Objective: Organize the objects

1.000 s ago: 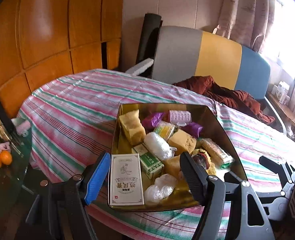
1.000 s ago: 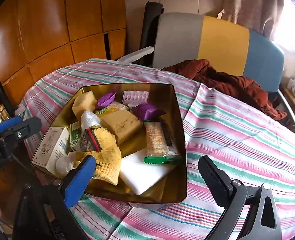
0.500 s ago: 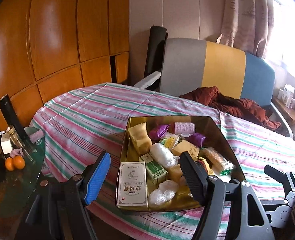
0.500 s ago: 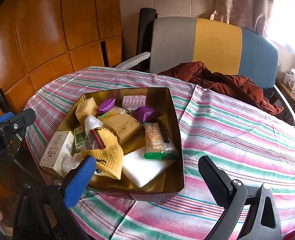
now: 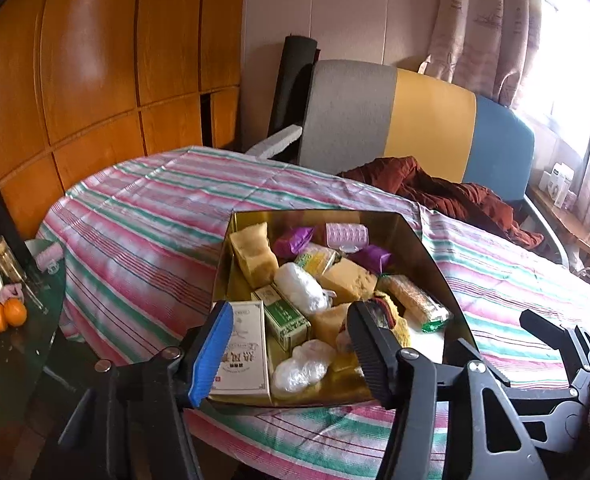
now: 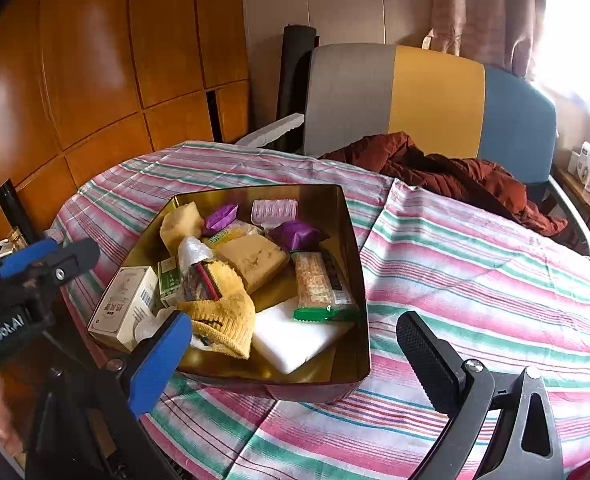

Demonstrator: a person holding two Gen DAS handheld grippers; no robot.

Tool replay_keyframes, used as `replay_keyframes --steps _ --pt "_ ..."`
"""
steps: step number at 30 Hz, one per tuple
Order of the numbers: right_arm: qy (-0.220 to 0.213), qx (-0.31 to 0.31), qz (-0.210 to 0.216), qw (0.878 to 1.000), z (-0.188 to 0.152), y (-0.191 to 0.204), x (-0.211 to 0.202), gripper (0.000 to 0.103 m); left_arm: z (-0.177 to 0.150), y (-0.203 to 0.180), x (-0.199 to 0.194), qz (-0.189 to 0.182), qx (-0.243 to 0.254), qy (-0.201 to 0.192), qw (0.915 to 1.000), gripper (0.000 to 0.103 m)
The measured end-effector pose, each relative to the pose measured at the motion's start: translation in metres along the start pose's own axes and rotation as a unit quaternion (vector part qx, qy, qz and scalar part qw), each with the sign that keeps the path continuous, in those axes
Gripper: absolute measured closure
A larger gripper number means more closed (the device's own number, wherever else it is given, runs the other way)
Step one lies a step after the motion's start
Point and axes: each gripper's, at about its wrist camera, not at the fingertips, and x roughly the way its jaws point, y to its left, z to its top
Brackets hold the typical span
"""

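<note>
Currently the left gripper (image 5: pixel 285 346) is closing, its 2 fingers part-way apart with nothing pressed between them; it hovers above the near edge of the gold tray (image 5: pixel 435 252). Just beyond its blue finger (image 5: pixel 211 348) lies a white box (image 5: pixel 245 354) in the tray's near-left corner, beside a green box (image 5: pixel 287 314). The right gripper (image 6: pixel 295 356) stands wide apart and holds nothing, at the near side of the tray over the striped tablecloth (image 6: pixel 475 264). Inside the tray: a yellow knitted sock (image 6: pixel 223 304), a white foam block (image 6: pixel 291 336), a cracker packet (image 6: pixel 315 280), 2 purple packets and yellow sponges. A chair (image 6: pixel 395 96) stands far behind.
</note>
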Motion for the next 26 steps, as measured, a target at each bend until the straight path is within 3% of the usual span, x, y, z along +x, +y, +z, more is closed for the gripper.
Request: replay_keyframes --steps 26 --pt "0.024 -0.009 -0.006 1.0 -0.003 0.003 0.019 0.0 -0.001 0.008 0.014 0.022 0.007 -0.01 0.9997 0.051"
